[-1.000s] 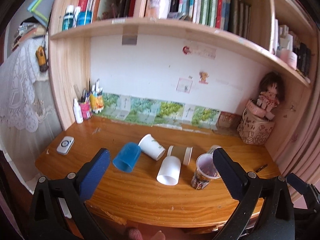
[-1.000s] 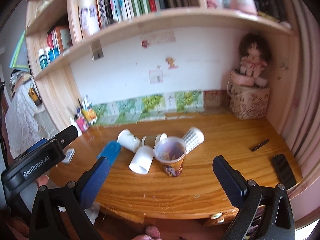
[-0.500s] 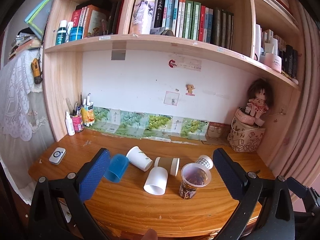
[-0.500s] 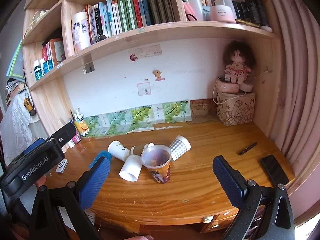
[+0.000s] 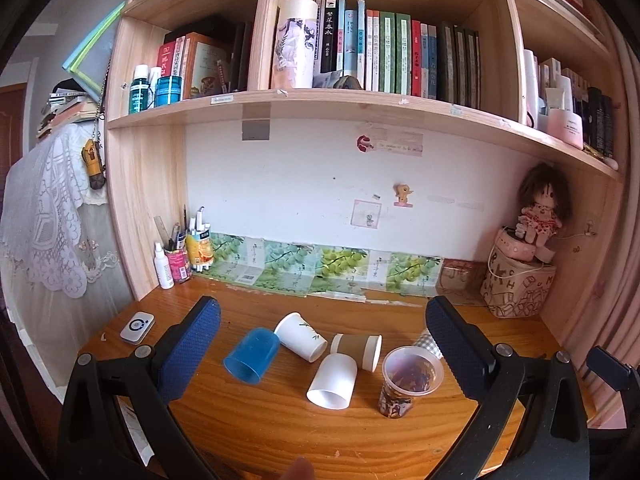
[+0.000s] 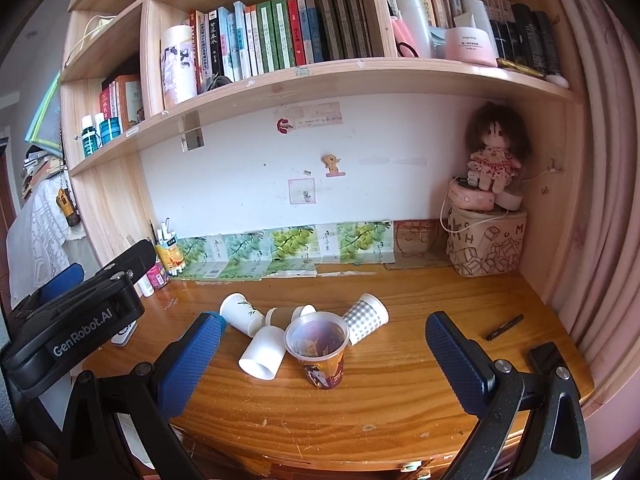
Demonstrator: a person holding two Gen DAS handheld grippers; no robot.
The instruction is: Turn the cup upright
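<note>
Several cups cluster mid-desk. A printed clear cup (image 5: pixel 410 380) (image 6: pixel 318 354) stands upright. Lying on their sides around it are a blue cup (image 5: pixel 252 354), a white cup with a leaf print (image 5: pixel 300 336) (image 6: pixel 240 318), a plain white cup (image 5: pixel 332 380) (image 6: pixel 264 354), a brown-sleeved cup (image 5: pixel 356 350) (image 6: pixel 288 314) and a checkered cup (image 5: pixel 426 340) (image 6: pixel 366 318). My left gripper (image 5: pixel 324 354) is open and empty, held back from the cups. My right gripper (image 6: pixel 324 358) is open and empty, also short of them. The left gripper's body (image 6: pixel 76 312) shows at the right view's left edge.
The wooden desk (image 6: pixel 400 392) sits under bookshelves. A pen holder and bottles (image 5: pixel 178 262) stand at back left, a white remote (image 5: pixel 137 327) at left. A patterned box with a doll (image 6: pixel 486 240) is at back right. A pen (image 6: pixel 505 327) and dark phone (image 6: pixel 546 360) lie at right.
Both grippers have pulled back and tilted up, so the cups look smaller and lower and more shelf shows. The cups have not moved. Both grippers stay open.
</note>
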